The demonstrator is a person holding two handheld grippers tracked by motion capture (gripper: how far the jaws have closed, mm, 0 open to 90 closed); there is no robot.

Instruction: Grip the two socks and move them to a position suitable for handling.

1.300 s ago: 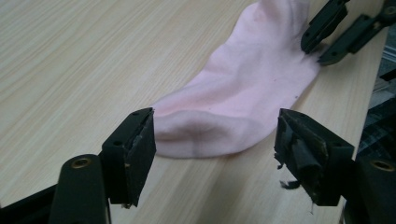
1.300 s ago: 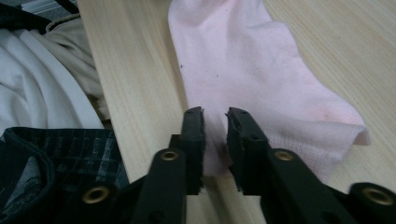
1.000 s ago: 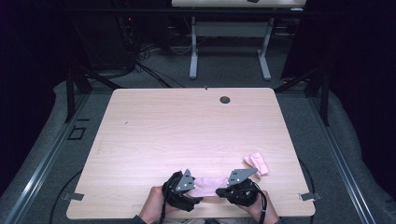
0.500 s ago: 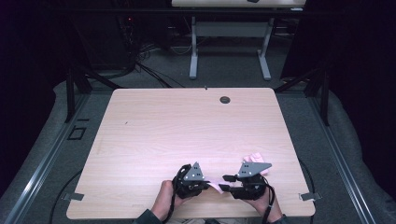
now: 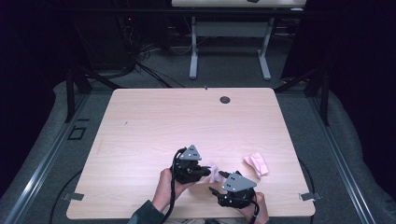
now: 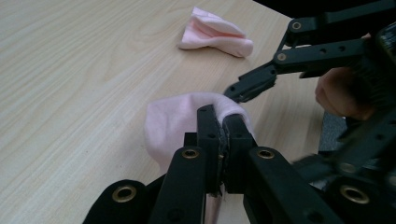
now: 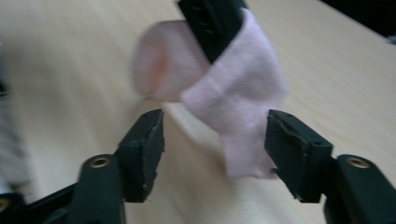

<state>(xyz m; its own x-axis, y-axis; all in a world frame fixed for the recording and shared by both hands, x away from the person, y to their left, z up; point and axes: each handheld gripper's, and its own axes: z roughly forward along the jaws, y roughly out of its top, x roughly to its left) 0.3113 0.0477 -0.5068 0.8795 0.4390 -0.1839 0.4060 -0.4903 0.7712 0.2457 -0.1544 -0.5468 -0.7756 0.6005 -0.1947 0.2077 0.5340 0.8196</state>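
A small pink cloth hangs from my left gripper, whose jaws are shut on its folded edge, just above the table near the front edge. My right gripper is open and points at it from the right. In the right gripper view the cloth dangles between its spread fingertips without touching either pad. A second pink cloth lies bunched on the table to the right, also seen in the left gripper view as a pink cloth beyond the held one.
The light wooden table has a round cable hole near its far edge. Dark floor, cables and another desk's legs lie beyond. Both hands are close together at the front edge.
My left gripper has moved up and right with the pink cloth. My right gripper has swung away from the second cloth, toward the left, and now straddles the hanging cloth.
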